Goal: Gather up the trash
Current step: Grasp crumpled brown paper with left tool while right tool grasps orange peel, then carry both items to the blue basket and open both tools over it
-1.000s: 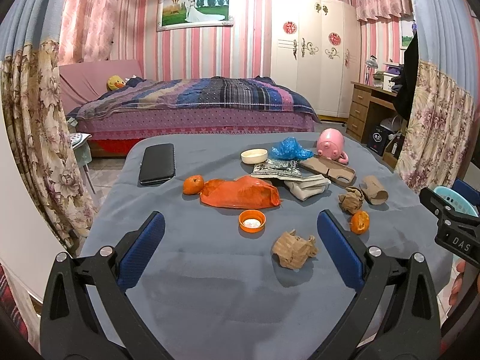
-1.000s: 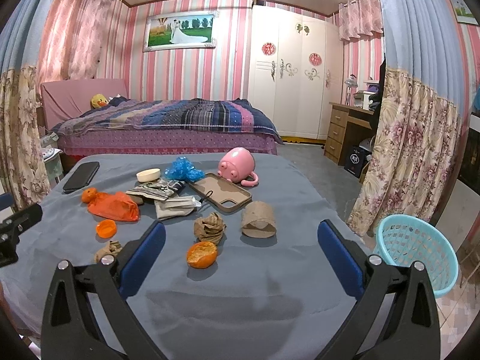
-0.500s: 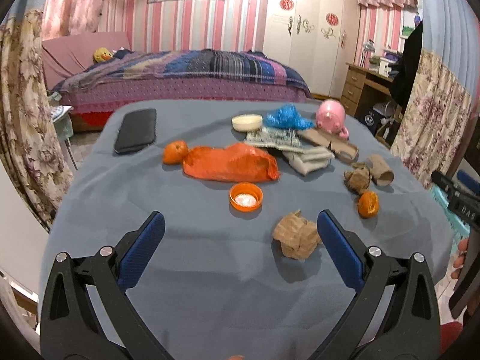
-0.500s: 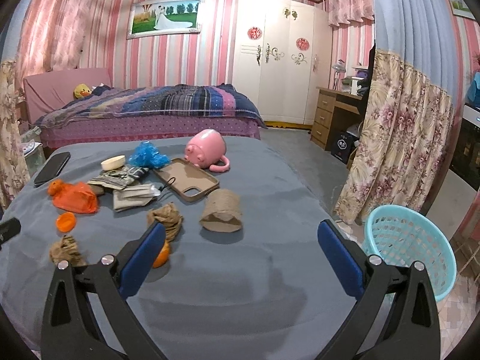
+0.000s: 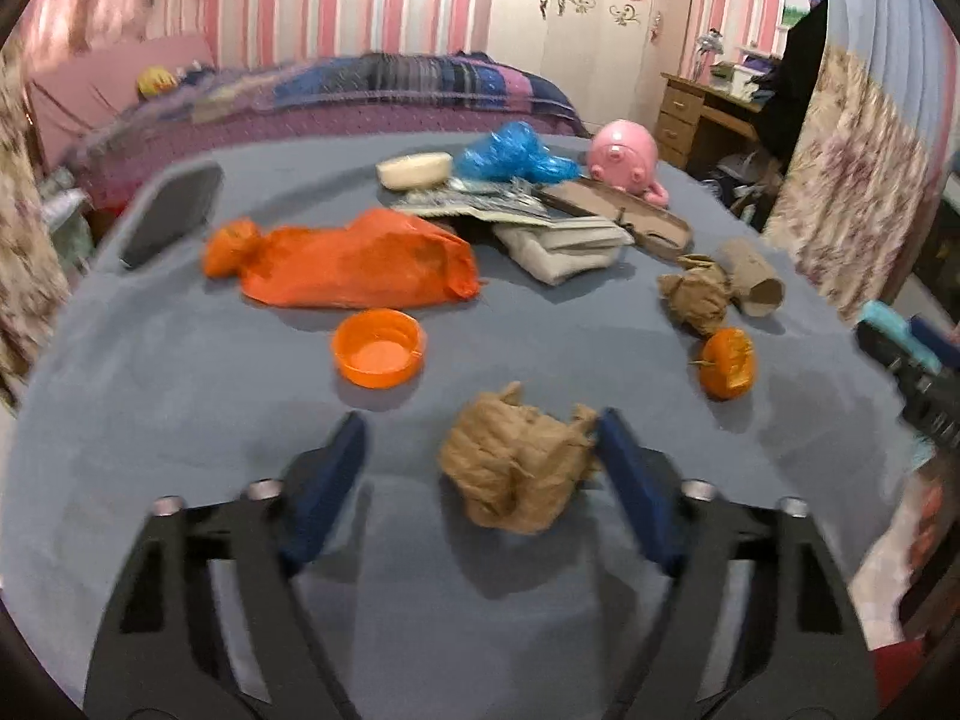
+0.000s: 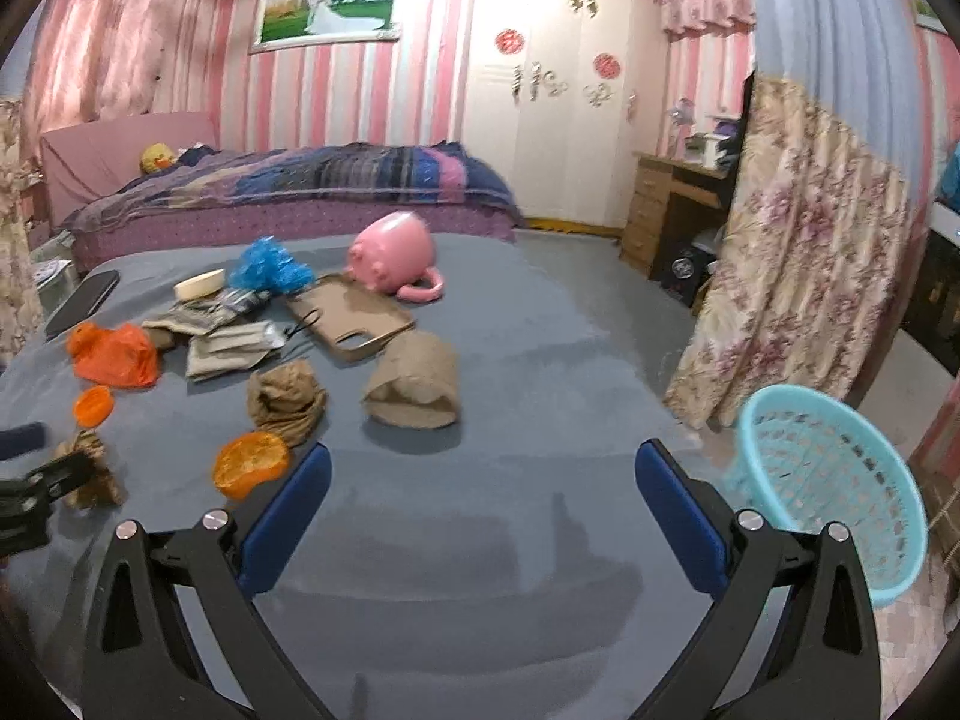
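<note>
1. I am closing the left tongs (image 5: pixel 480 438) on the paper wad (image 5: pixel 517 463). The jaws have just been narrowing and the wad sits between them, hard against the right pad and well clear of the left one, so it is not gripped yet.
2. To do it well I would shift the tongs a touch toward 3 o'clock to centre the wad, keep the tips low on the table (image 5: pixel 180 396), and squeeze until the paper stops giving.
3. The orange cap (image 5: pixel 378 355) at 11 o'clock and the orange peel (image 5: pixel 727 362) at 2 o'clock lie clear of the jaws.
4. The left tongs point down at the table at a moderate slant, jaws level.
5. The right tongs (image 6: pixel 480 489) hover wide and empty over bare cloth, with the basket (image 6: pixel 828 480) at 3 o'clock off the table's edge.
</note>
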Demonstrator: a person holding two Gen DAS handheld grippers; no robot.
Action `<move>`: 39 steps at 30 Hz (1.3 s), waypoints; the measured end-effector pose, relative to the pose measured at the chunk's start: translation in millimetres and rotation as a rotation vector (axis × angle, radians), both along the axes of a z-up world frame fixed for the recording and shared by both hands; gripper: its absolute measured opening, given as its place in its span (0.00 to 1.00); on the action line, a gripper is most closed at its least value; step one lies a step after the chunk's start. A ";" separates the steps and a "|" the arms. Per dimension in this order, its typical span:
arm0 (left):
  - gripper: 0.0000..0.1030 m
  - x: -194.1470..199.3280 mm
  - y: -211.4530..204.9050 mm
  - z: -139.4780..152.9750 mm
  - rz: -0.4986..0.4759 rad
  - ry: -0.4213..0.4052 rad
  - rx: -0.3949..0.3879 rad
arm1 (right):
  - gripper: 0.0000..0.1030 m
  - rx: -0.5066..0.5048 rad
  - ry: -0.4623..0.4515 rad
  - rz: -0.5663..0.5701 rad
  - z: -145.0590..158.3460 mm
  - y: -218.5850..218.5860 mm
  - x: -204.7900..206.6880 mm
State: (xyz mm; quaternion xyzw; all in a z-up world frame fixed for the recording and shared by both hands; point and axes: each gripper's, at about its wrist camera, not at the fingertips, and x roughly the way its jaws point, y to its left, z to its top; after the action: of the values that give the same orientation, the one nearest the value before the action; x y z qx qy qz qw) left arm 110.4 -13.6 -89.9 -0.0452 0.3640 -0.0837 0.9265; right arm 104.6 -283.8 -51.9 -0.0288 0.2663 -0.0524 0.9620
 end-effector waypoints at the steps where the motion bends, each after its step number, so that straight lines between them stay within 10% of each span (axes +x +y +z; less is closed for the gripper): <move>1: 0.58 0.5 -0.1 0.6 -0.007 0.000 -0.015 | 0.96 0.000 0.005 0.015 -1.8 4.3 0.9; 6: 0.35 -9.0 -9.0 6.5 -0.043 -0.035 0.054 | 0.96 -0.013 0.033 0.114 -10.9 35.9 9.4; 11: 0.34 -18.3 4.5 14.6 -0.012 -0.055 0.089 | 0.92 0.003 0.085 0.186 -22.2 64.7 22.7; 21: 0.34 -21.0 42.6 20.9 0.057 -0.056 0.062 | 0.32 0.036 0.178 0.277 -40.8 78.5 40.3; 39: 0.34 10.6 -88.8 71.6 -0.121 -0.167 0.024 | 0.31 0.055 0.034 0.087 29.1 -68.4 -1.3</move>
State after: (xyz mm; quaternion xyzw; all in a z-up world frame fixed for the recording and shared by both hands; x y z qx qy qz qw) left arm 121.0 -102.4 -18.3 -0.0049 0.2888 -0.1388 0.9473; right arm 103.3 -352.2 -22.7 -0.0146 0.2824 -0.0026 0.9592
